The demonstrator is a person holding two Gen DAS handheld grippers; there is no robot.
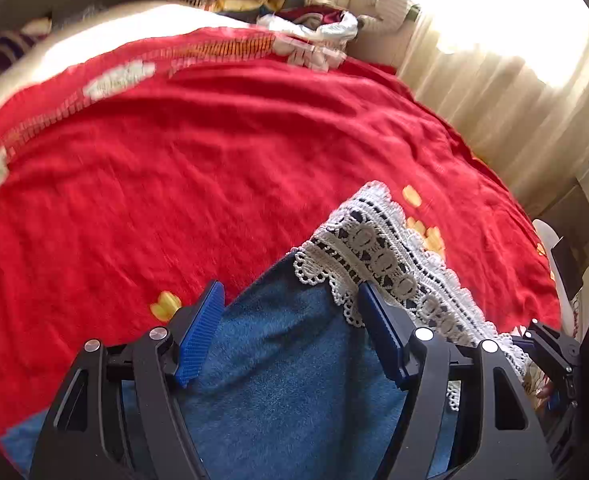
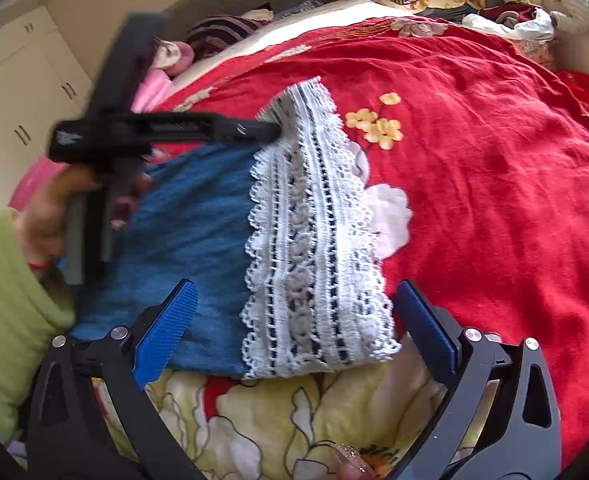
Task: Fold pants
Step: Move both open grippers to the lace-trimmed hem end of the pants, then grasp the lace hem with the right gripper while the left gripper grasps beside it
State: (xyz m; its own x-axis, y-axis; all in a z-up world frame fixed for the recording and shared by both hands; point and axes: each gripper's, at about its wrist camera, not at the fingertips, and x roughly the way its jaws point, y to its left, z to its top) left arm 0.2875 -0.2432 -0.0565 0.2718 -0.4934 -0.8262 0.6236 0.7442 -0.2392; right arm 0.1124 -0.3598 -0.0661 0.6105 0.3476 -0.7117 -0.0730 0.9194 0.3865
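- While my left gripper [image 1: 290, 332] pointed steeply down over the blue denim pants [image 1: 290, 380], its blue ribbed pads [image 1: 200, 332] stood fairly wide apart, with the denim and the near scallops of the white crochet lace cuff [image 1: 386, 256] lying between them; neither pad pressed on the cloth.
- My right gripper [image 2: 294, 328] was spread wide too, its pads [image 2: 166, 332] on either side of the near end of the lace cuff and gripping nothing.
- From the right wrist view, my left hand [image 2: 50, 208], in a light green sleeve [image 2: 6, 300], gripped the left tool's handle, and that tool's tip sat at the far corner of the lace; whether it touched there I could not tell through the blur.
- The pants lay flat on the red floral bedspread [image 1: 214, 152], their lace hem toward the middle of the bed, the near edge over a yellow flowered quilt [image 2: 294, 420].
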